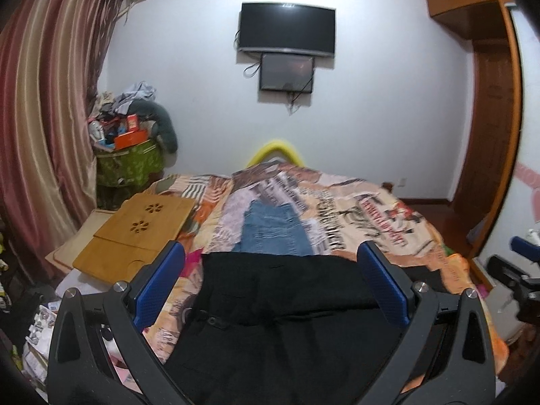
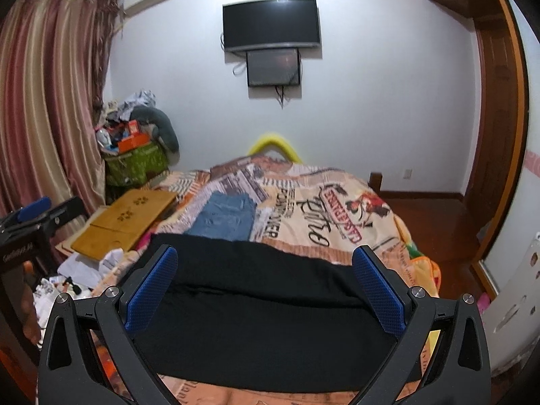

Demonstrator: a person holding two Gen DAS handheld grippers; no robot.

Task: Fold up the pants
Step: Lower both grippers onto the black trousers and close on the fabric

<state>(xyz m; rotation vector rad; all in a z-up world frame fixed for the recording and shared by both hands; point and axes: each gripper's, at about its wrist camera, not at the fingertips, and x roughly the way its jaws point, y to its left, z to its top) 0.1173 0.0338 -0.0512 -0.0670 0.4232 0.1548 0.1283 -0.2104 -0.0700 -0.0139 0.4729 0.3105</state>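
both tools, left tool (image 1: 270, 283) and right tool (image 2: 265, 278), level, wide open, empty, above black pants (image 2: 256, 303)

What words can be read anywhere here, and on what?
"WER": sideways block letters on the bedspread.
Red banner on the bedspread, upside down: perhaps "ENTERPRISES", unsure.
White print on the side of the left tool, seen from the right wrist view: too blurred to read.
Black pants: none.
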